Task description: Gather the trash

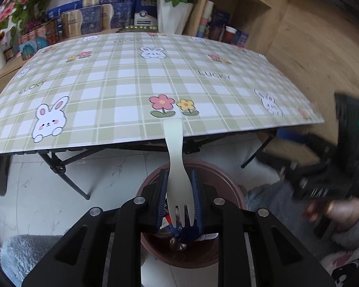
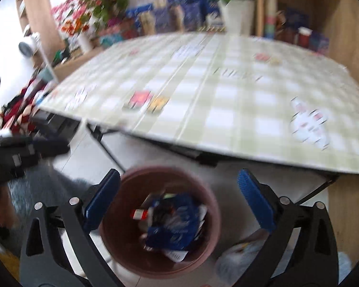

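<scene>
Fork [image 1: 179,181] sits clamped in my left claw [image 1: 179,198] right over the bin [image 2: 210,205] for dropping, while my right claw [image 2: 179,201] hangs wide apart, empty.

"LUCKY" printed on checked tablecloth [image 1: 122,76]

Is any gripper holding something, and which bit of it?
The left gripper holds a white fork near its prong end, over the brown bin. The right gripper is open and holds nothing.
</scene>
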